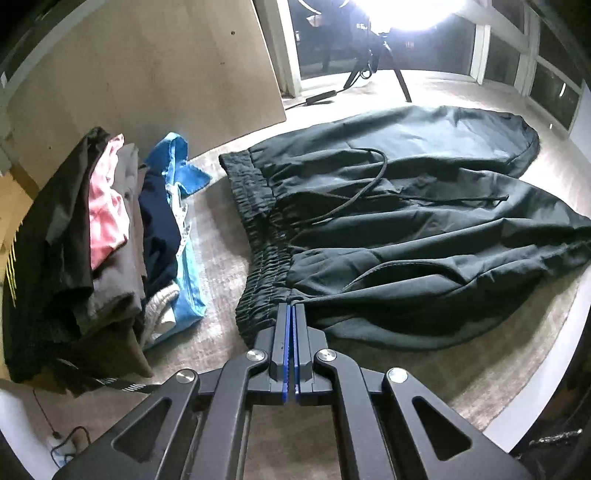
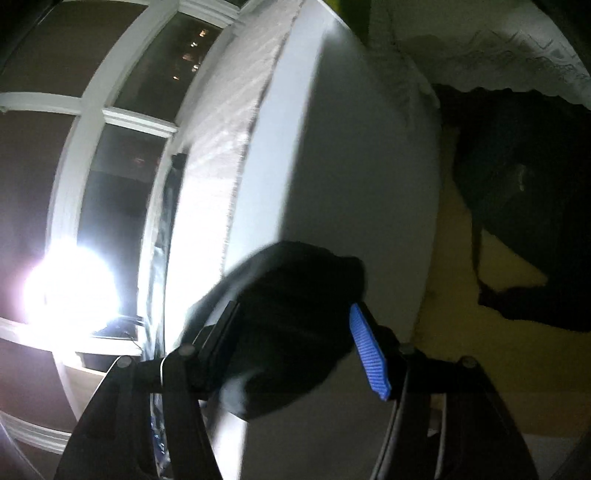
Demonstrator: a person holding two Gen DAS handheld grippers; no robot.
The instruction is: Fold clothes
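Black tongs [image 1: 292, 314], blue ribbed pads [image 2: 369, 350], silver screws [image 1: 257, 355]

Pale carpet [image 1: 461, 369] underfoot, with a bare wooden board [image 1: 147, 85] leaning upright at the far left. Beyond, dark window panes [image 1: 509, 59] in white frames (night outside, a few small lights showing), and a glaring lamp [image 1: 406, 11] on a black tripod [image 1: 384, 62]. Cable and power brick [image 1: 320, 96] on the floor nearby.

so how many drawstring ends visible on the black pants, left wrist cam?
1. The drawstring loops over the black pants front; one end lies toward the right leg. Its other end is lost against the dark fabric near the waistband.
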